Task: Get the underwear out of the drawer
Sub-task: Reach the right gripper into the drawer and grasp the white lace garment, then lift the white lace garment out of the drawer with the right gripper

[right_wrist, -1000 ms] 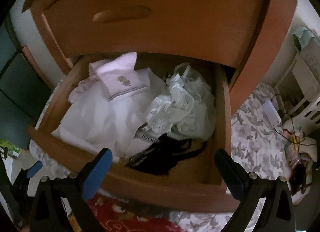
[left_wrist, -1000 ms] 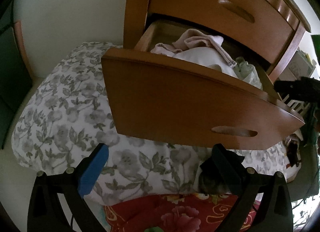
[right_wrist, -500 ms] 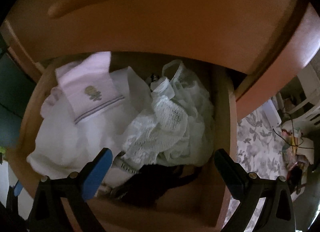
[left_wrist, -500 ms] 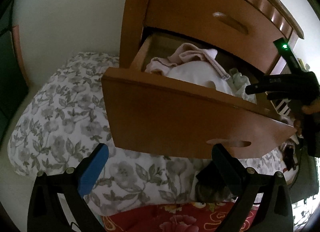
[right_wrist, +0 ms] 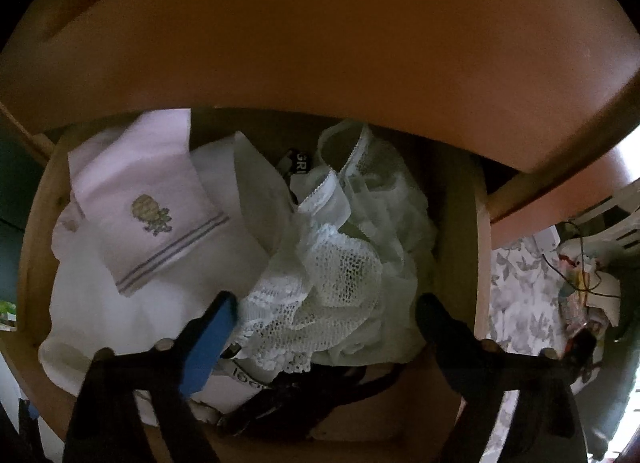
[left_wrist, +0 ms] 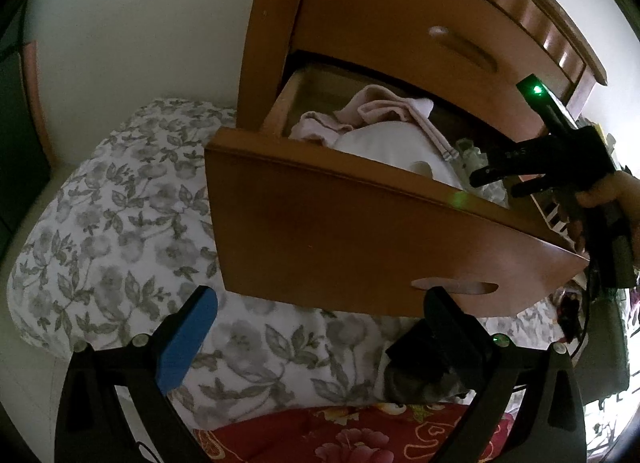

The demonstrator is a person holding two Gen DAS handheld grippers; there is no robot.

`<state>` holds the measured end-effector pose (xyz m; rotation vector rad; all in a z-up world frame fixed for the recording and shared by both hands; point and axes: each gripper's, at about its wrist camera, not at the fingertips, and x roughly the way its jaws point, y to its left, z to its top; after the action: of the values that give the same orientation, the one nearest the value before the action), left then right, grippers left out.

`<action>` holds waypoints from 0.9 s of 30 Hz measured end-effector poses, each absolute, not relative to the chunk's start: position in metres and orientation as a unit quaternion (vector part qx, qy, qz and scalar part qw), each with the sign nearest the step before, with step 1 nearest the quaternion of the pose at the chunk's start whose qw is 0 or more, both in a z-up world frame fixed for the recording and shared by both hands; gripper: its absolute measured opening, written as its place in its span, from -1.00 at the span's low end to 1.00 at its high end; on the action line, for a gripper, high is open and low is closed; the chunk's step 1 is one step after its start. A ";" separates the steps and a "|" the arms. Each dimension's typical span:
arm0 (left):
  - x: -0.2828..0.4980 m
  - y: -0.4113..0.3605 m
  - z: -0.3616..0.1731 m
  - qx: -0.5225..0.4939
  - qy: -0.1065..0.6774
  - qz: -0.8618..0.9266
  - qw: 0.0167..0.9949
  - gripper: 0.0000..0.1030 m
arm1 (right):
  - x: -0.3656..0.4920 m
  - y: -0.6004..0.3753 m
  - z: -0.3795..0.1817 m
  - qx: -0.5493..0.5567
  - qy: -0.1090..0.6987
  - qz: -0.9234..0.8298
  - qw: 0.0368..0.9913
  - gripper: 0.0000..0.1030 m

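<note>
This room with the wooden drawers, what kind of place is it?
Most likely a bedroom: a wooden dresser with an open drawer full of underwear, standing beside a bed with a floral duvet.

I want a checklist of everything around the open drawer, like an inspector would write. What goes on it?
Surface: floral bedding lies below the open drawer; red flowered cloth nearest the camera.
Job's things: white lace underwear on the heap in the drawer, beside a white cloth with a pineapple motif; dark garment at the front.
Clutter: small items on the bed at right, too blurred to name.
Grippers: right gripper open, jaws just been closing, lace between them, not pinched. Left gripper open, holding nothing, over the bedding.
Cables: thin wire at right.
Surroundings: closed upper drawer; white wall.
</note>
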<state>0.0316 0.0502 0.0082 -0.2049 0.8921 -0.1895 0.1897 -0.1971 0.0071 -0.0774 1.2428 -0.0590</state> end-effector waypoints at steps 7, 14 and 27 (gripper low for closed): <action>0.032 0.053 0.009 -0.104 0.432 -0.089 0.892 0.99 | 0.198 -0.212 0.000 -0.015 0.593 -0.054 0.803 -0.03; 0.031 0.050 0.008 -0.104 0.440 -0.093 0.887 0.99 | 0.192 -0.232 0.002 0.011 0.586 -0.053 0.808 -0.68; 0.025 0.046 0.015 -0.104 0.444 -0.095 0.885 0.99 | 0.138 -0.251 0.027 0.024 0.553 -0.022 0.833 -0.85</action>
<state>0.0250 0.0464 0.0153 -0.2170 0.9229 -0.1985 0.1375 -0.2505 0.0275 0.0503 1.1718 -0.0459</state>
